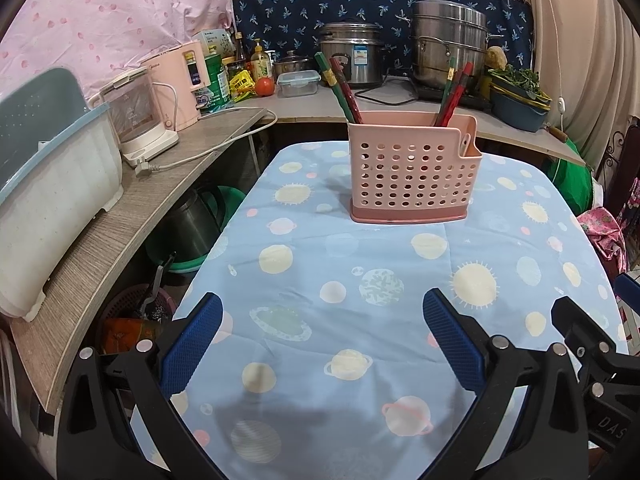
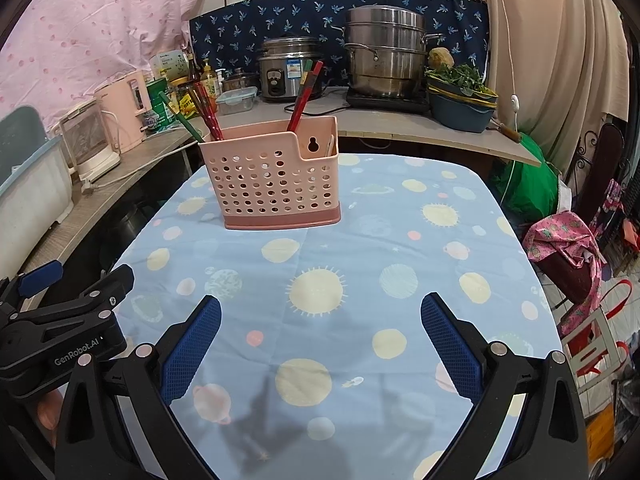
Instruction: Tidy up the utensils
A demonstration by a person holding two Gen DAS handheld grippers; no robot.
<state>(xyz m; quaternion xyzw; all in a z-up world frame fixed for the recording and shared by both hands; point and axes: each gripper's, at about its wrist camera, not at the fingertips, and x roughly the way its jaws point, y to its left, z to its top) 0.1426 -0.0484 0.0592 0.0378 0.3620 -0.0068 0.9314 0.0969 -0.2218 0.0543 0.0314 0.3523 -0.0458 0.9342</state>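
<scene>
- Where the blue planet-print tablecloth (image 1: 340, 360) covers the table, nothing lies on it but one holder.
- That pink perforated utensil holder (image 1: 412, 176) stands upright toward the table's far end, well ahead of both tools.
- Left gripper (image 1: 322, 324) hovers low over the cloth, its jaws spread wide and empty.
- Right gripper (image 2: 320, 326) matches it: wide apart, holding nothing.
- Red and green chopsticks (image 1: 346, 88) lean out of the holder's two ends.
</scene>
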